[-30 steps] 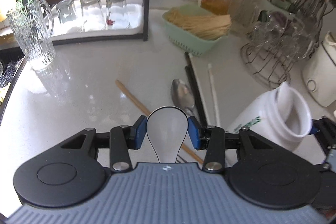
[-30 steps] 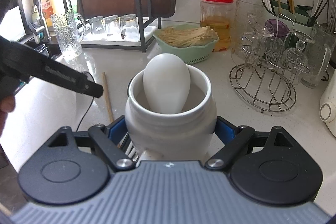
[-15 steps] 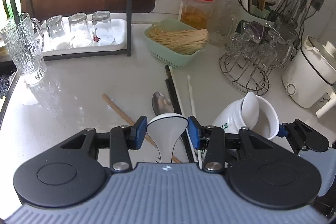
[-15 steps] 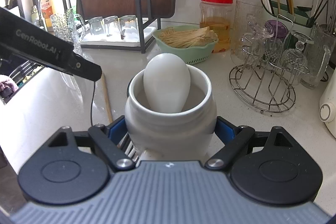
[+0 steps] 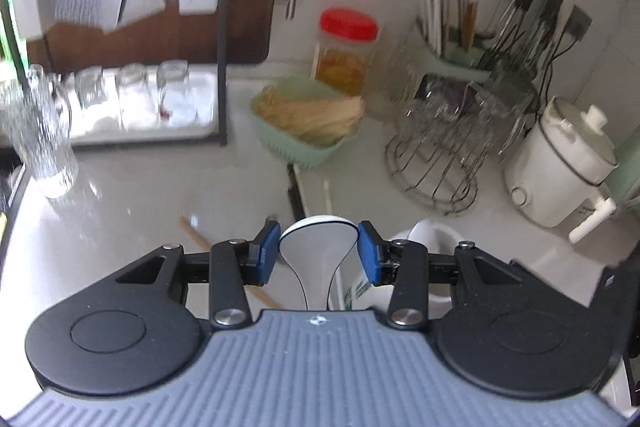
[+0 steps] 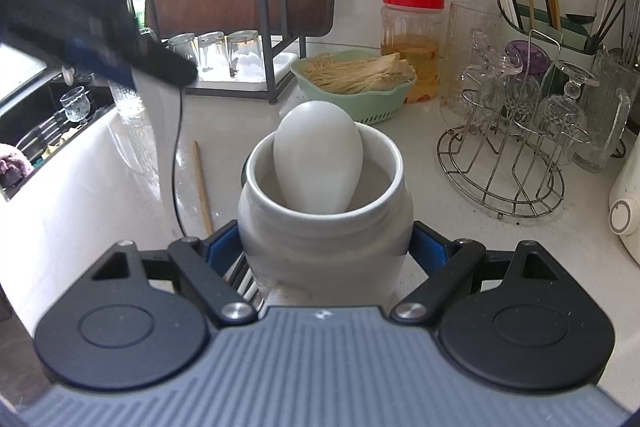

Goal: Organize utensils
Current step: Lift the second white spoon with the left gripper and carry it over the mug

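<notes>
Kitchen counter (image 5: 120,211), pale and glossy, fills both wrist views under a white tiled wall.

Seen from the left gripper (image 5: 318,247), its blue pads clamp the bowl of a white spoon (image 5: 318,239), held clear above the counter. Beyond it, at twelve o'clock, sits a green basket (image 5: 304,151) of pale sticks, with a red-lidded jar (image 5: 347,55) of amber liquid behind it. At ten o'clock a black rack (image 5: 222,67) stands over a tray of upturned glasses, and a textured glass mug (image 5: 40,139) stands at nine. At two o'clock a wire stand (image 5: 440,163) holds stemmed glasses, with a green holder (image 5: 452,55) of chopsticks against the wall behind it. A white cooker (image 5: 560,163) sits at three o'clock. A wooden chopstick (image 5: 194,231), a black chopstick (image 5: 294,187) and a white chopstick (image 5: 328,195) lie loose on the counter just past the spoon.

Seen from the right gripper (image 6: 324,247), its fingers (image 6: 428,247) are closed on the sides of a white ceramic jar (image 6: 324,227) standing on the counter. A second white spoon (image 6: 318,151) rests inside, bowl upward. The blurred left gripper crosses at ten o'clock. A sink (image 6: 52,119) lies at nine o'clock.
</notes>
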{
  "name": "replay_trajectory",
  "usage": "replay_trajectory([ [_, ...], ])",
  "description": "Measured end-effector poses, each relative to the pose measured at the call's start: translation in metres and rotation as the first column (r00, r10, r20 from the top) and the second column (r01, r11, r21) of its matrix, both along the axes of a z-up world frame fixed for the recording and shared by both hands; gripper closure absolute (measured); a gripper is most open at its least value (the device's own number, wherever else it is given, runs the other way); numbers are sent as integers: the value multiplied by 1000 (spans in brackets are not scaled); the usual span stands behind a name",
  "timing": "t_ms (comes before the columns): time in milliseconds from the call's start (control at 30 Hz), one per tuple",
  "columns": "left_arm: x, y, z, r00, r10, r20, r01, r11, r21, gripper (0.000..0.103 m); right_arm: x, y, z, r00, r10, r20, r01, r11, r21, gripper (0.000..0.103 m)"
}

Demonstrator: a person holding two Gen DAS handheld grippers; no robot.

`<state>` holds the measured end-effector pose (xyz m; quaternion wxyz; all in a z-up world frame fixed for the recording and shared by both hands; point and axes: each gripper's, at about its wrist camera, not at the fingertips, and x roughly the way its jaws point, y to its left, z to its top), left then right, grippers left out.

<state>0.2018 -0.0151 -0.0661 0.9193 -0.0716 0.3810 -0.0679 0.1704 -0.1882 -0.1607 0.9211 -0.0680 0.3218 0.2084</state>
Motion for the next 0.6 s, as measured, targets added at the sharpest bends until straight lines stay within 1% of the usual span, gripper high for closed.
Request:
replay_trajectory([
  [100, 0, -4, 19, 999, -25, 25, 25, 1000, -5, 55, 0, 0, 0, 1000, -5, 0, 5, 1000, 1, 13],
  [200, -1, -10, 36, 997, -44, 58, 44, 999, 6, 55, 0, 1, -1, 1000, -8, 3, 8, 1000, -3, 13],
  [367, 0, -16, 60, 992, -71, 100, 74, 997, -23, 55, 1, 2, -1, 1000, -7, 5, 7, 1000, -7, 13],
  [533, 3, -27, 75, 986, -104, 132, 113, 991, -65, 55, 0, 2, -1, 1000, -7, 6, 7, 1000, -8, 13],
  [600, 5, -35, 77, 983, -124, 137, 134, 989, -65, 55, 0, 2, -1, 1000, -7, 6, 7, 1000, -8, 13],
])
